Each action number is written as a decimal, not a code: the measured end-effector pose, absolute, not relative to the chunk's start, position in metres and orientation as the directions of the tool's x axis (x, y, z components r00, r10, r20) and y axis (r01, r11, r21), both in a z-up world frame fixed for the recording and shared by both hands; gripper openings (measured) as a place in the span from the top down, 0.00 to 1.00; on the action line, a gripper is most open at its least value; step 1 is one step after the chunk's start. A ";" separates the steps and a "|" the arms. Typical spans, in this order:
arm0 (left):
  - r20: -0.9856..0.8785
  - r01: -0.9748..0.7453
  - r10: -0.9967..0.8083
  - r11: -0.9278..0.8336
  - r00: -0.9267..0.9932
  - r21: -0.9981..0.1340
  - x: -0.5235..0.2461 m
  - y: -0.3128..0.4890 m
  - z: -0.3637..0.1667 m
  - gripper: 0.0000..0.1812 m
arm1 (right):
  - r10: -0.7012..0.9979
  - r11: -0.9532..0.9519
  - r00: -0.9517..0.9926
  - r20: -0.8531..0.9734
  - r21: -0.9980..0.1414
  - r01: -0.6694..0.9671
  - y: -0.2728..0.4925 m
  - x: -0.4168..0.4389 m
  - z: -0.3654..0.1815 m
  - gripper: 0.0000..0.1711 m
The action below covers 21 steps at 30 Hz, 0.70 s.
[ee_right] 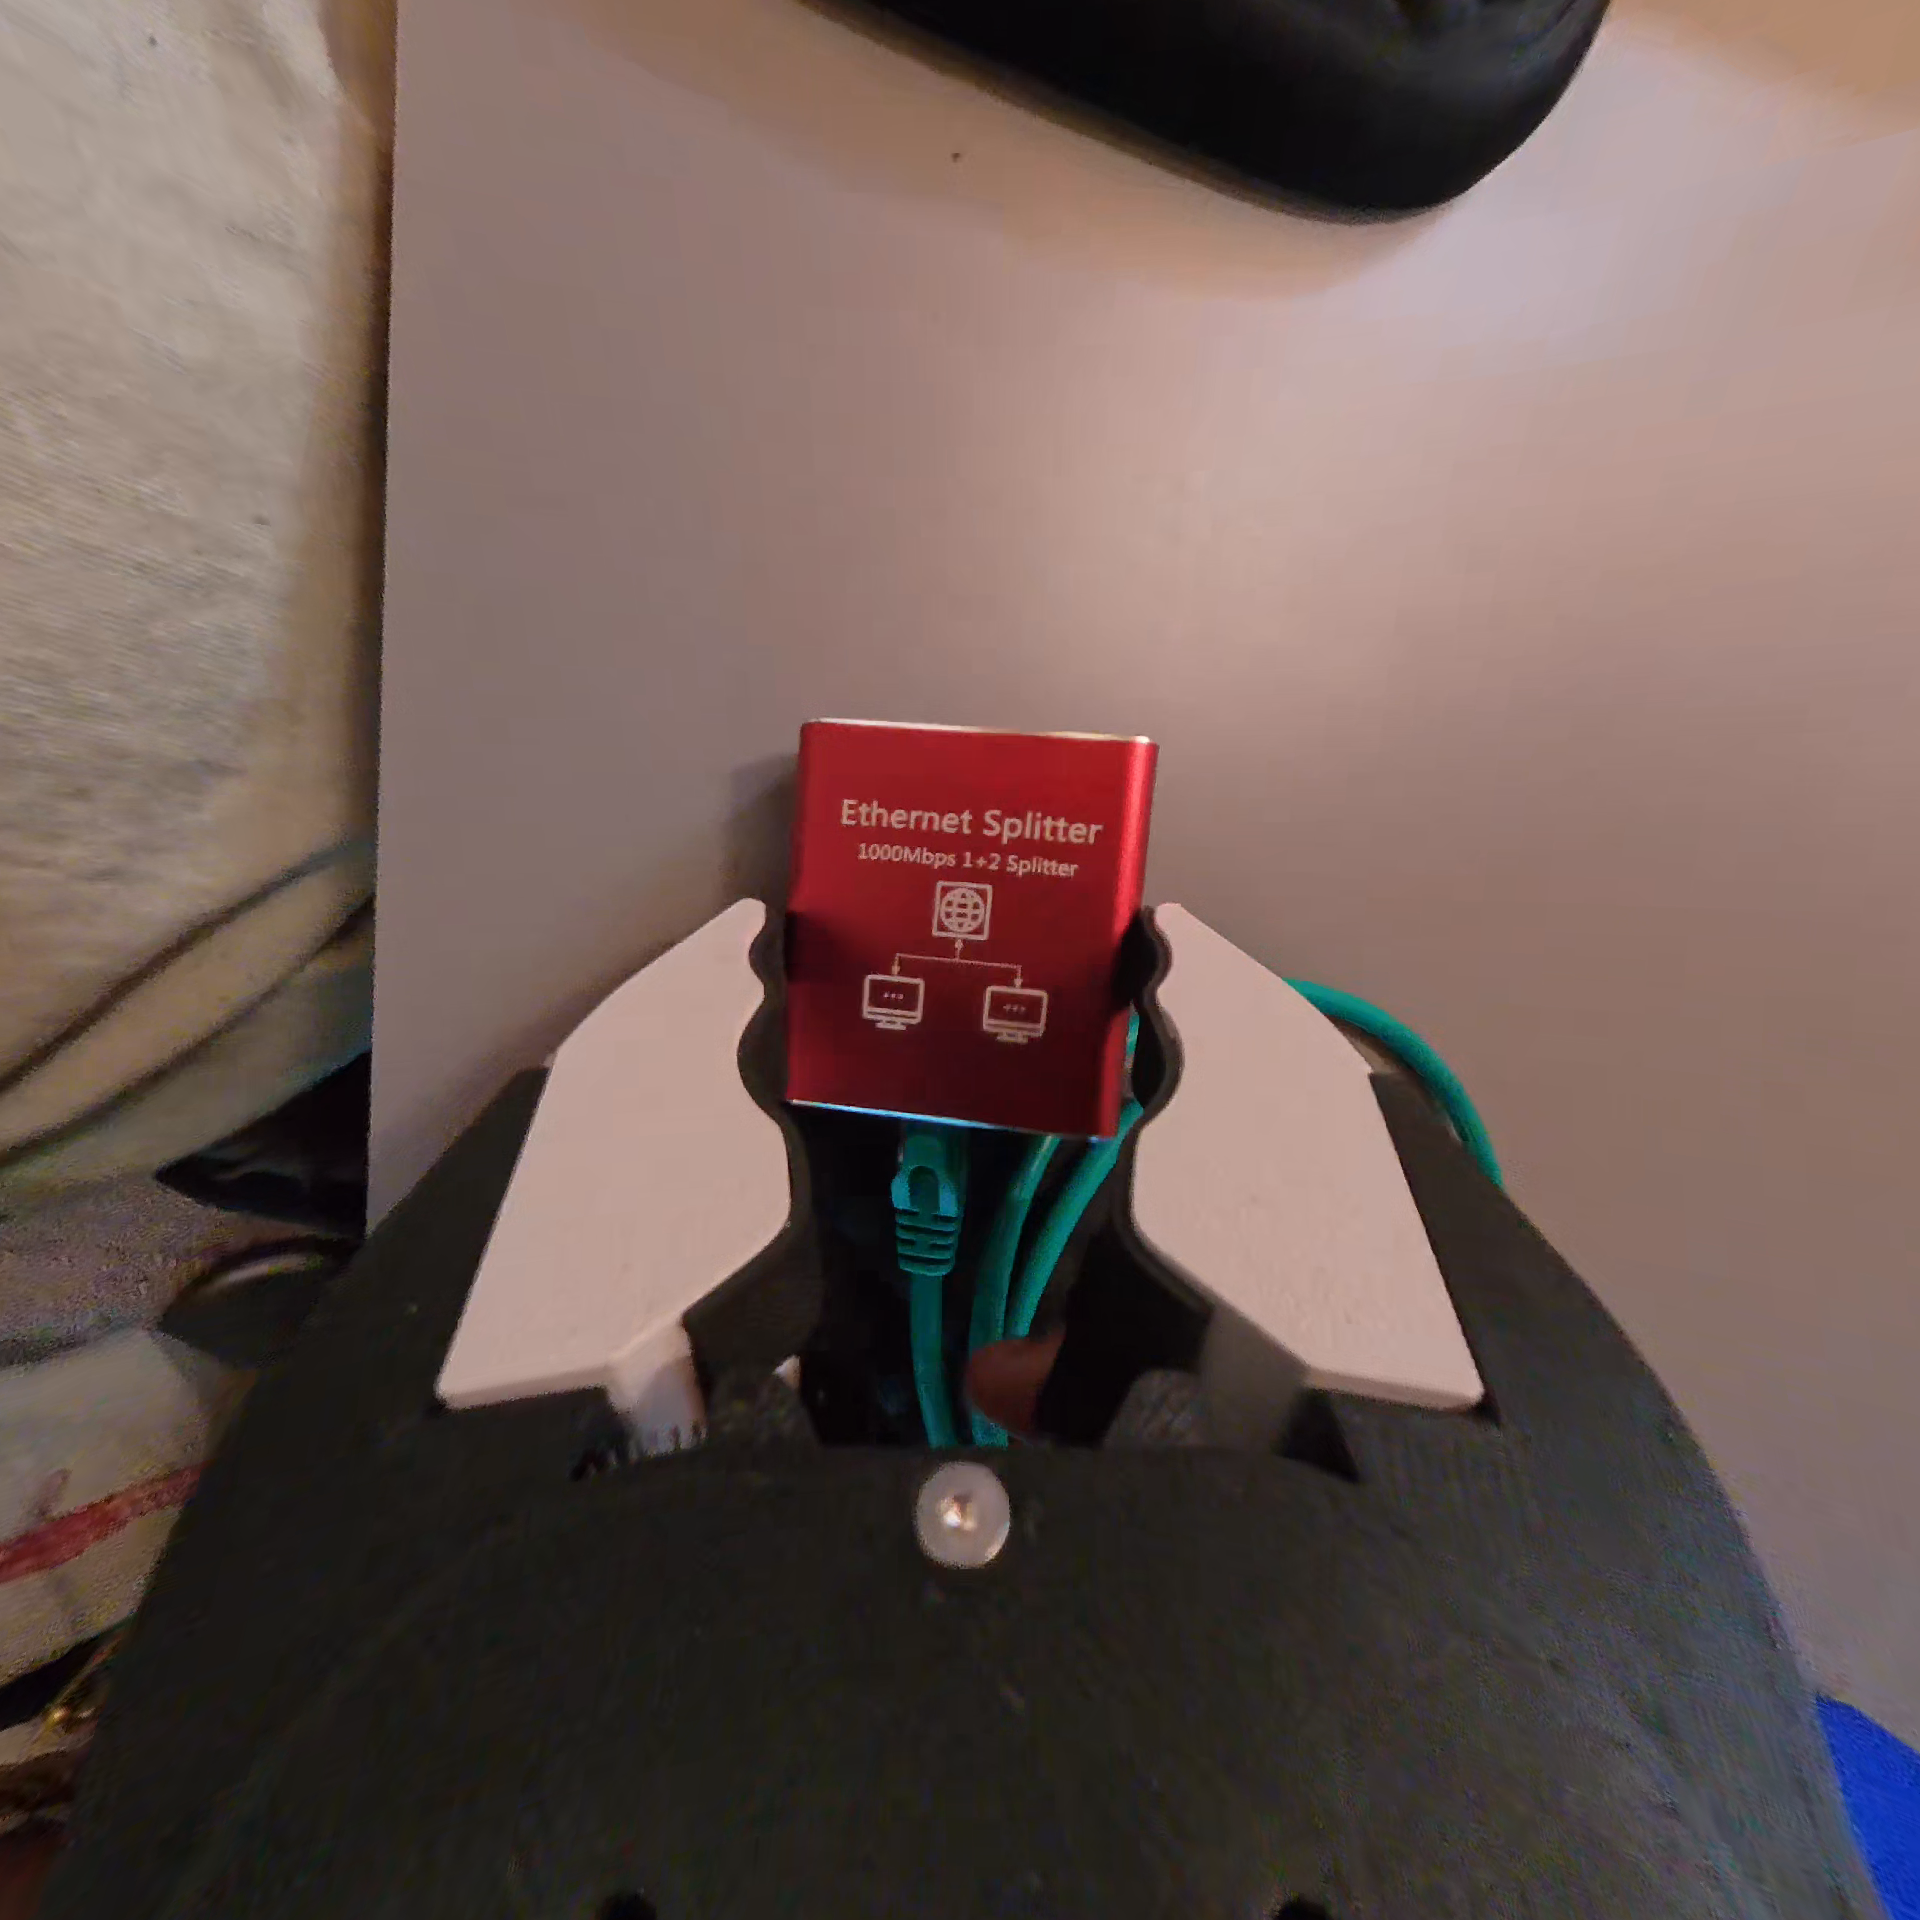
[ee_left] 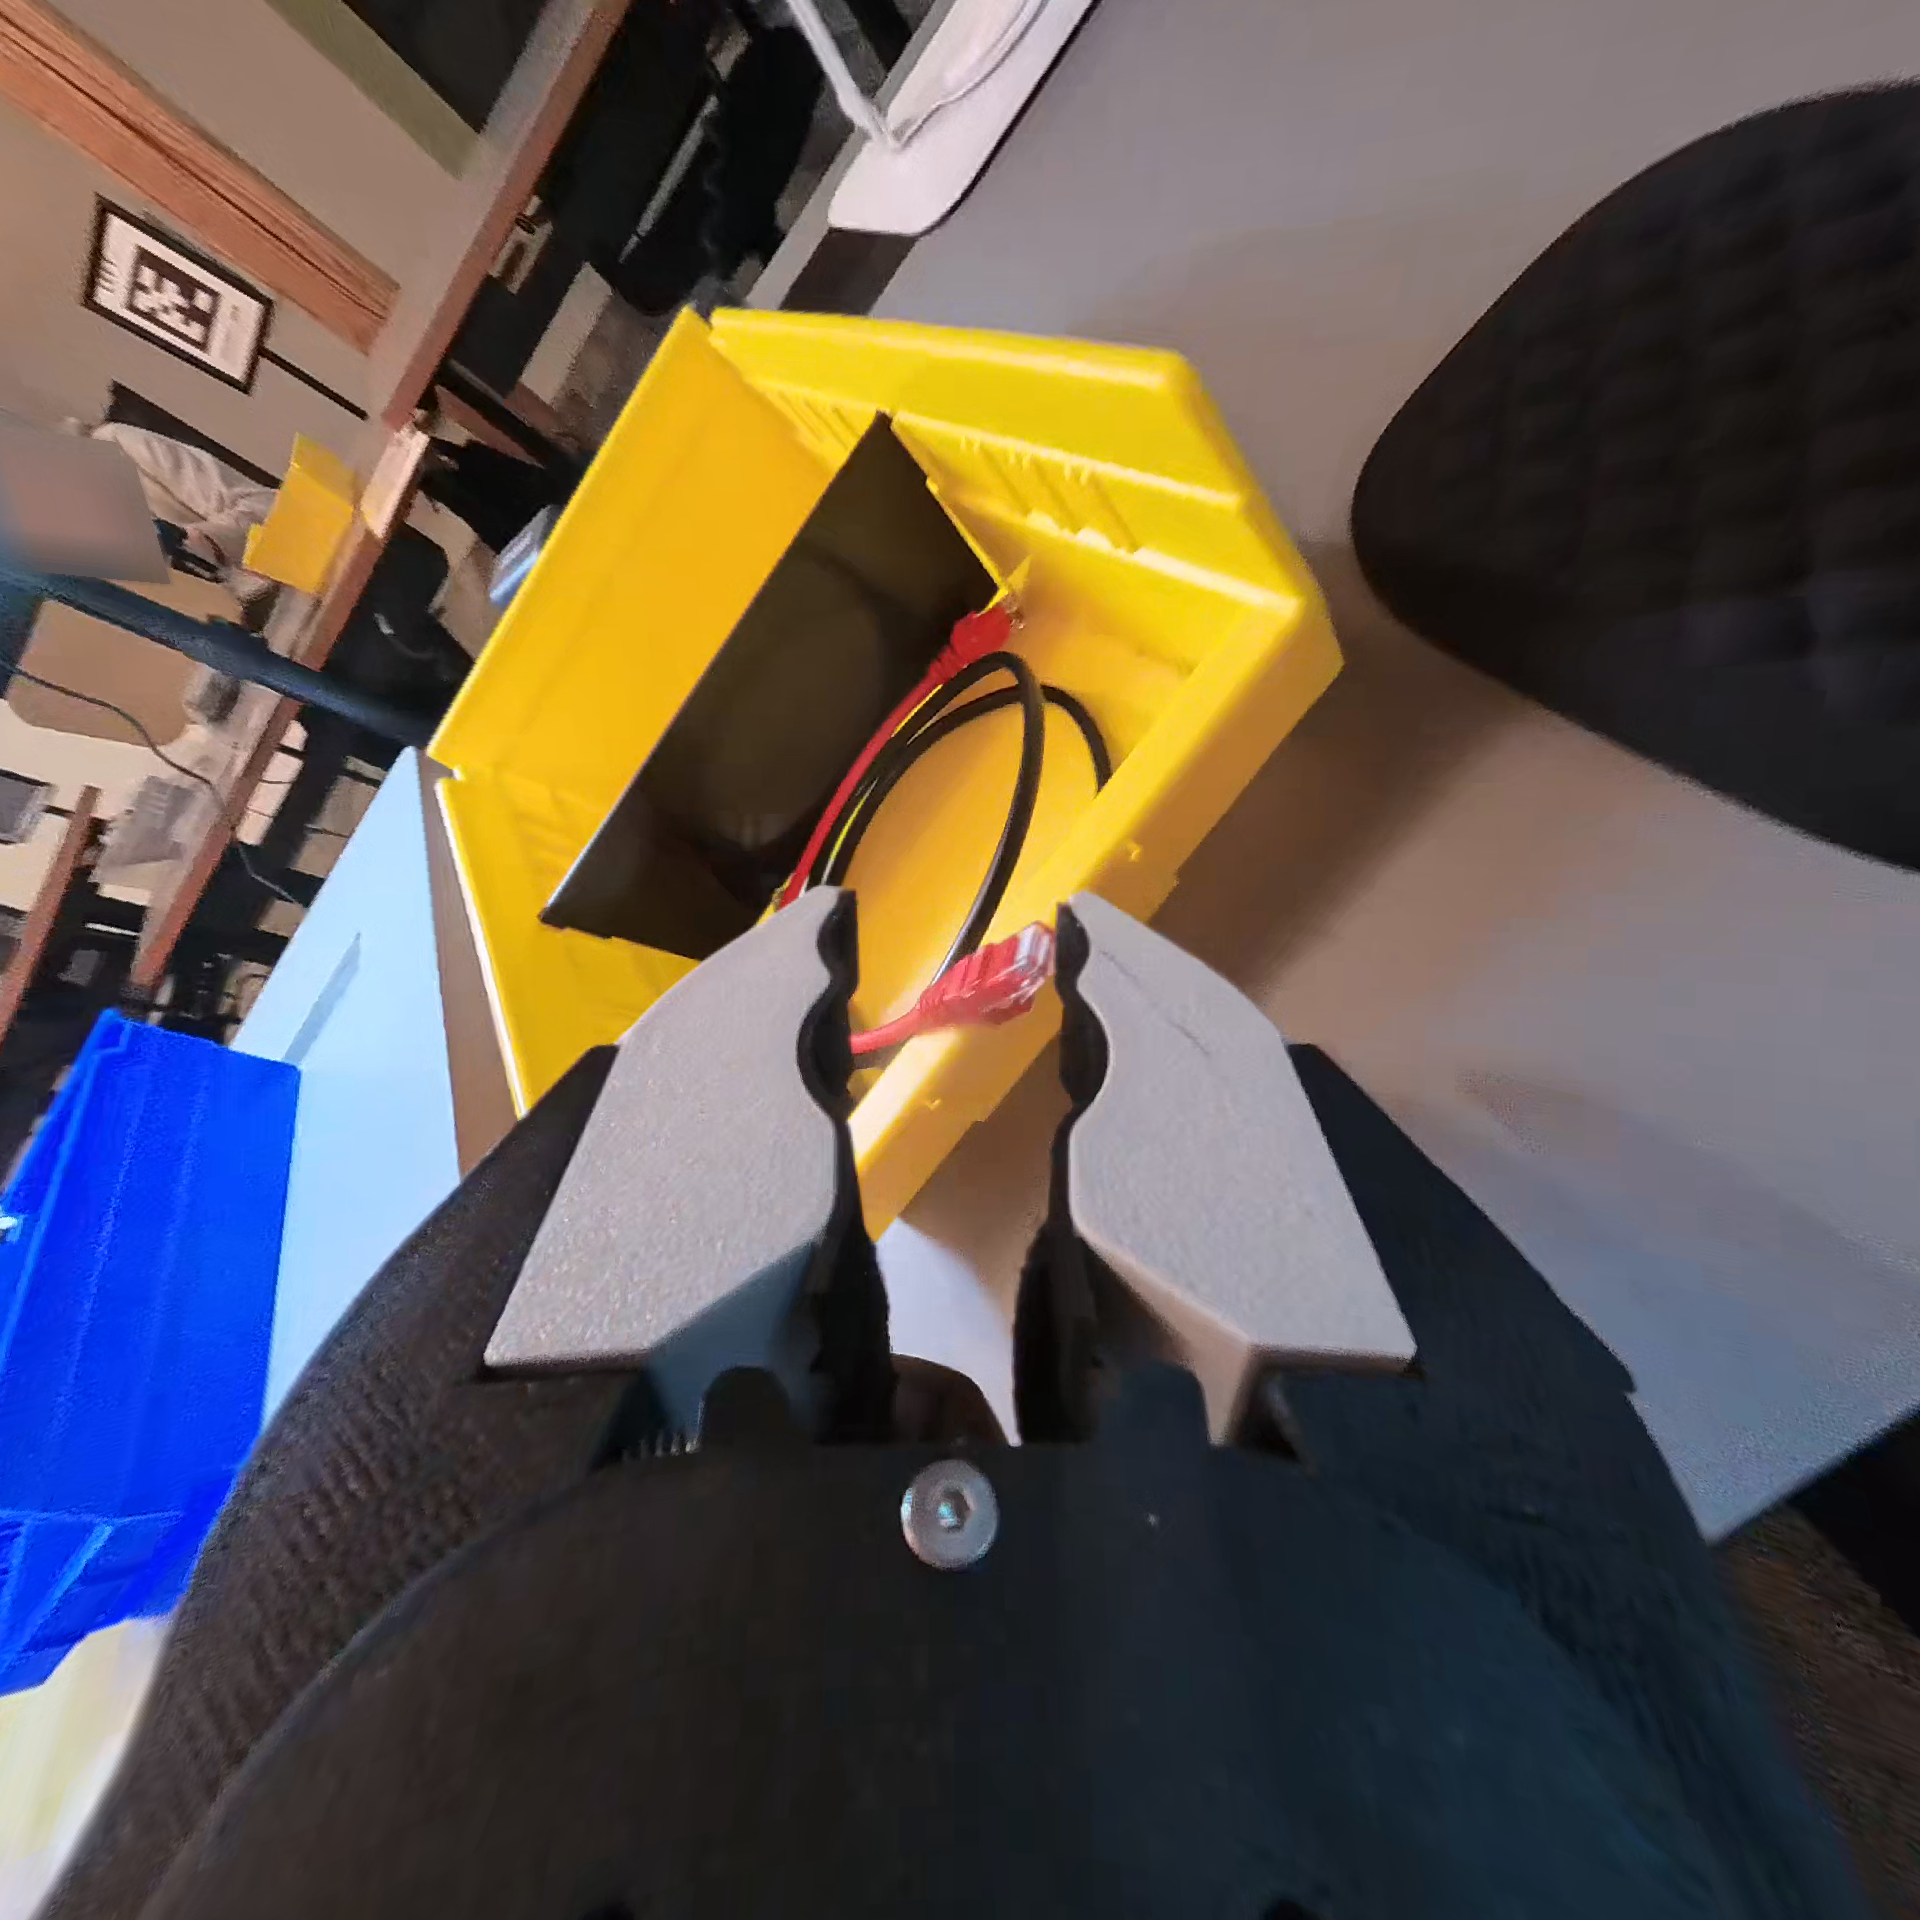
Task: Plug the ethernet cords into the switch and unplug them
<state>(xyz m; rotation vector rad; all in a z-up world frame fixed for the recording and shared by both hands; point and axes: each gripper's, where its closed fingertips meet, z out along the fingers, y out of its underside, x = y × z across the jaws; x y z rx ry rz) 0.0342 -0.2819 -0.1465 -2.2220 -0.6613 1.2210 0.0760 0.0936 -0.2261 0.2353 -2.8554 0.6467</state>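
Stock count: 2 yellow bins (ee_left: 1143,582) (ee_left: 296,520); 1 blue bin (ee_left: 125,1299); 1 red ethernet cord (ee_left: 977,987); 1 black cable (ee_left: 1023,748); 1 green ethernet cord (ee_right: 925,1216); 1 red switch (ee_right: 966,925).

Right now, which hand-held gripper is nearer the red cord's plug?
Left. The left hand-held gripper is open around the red plug at the yellow bin; the right hand-held gripper grips the red switch.

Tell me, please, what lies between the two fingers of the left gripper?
In the left wrist view, the red cord's plug lies between the open left gripper fingers, over the yellow bin, apparently ungripped.
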 end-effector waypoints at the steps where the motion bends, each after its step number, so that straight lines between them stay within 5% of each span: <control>1: -0.625 0.163 0.615 -0.763 0.481 -0.625 0.033 -0.284 -0.153 0.80 | -0.095 0.879 -0.967 0.237 -0.435 -0.193 0.093 0.076 -0.223 0.61; 5: -0.671 0.206 0.539 -0.833 0.509 -0.513 0.028 -0.296 -0.179 0.80 | -0.056 0.795 -0.967 0.251 -0.574 -0.195 0.091 0.082 -0.203 0.61; 11: -0.695 0.148 0.547 -0.823 0.467 -0.548 0.022 -0.293 -0.174 0.91 | -0.005 0.759 -0.961 0.277 -0.624 -0.184 0.106 0.088 -0.192 0.62; 21: -0.677 -0.281 0.731 -0.669 -0.082 -0.688 0.035 -0.280 -0.032 0.93 | 0.051 0.760 -0.910 0.412 -0.607 -0.232 0.106 0.073 -0.178 0.65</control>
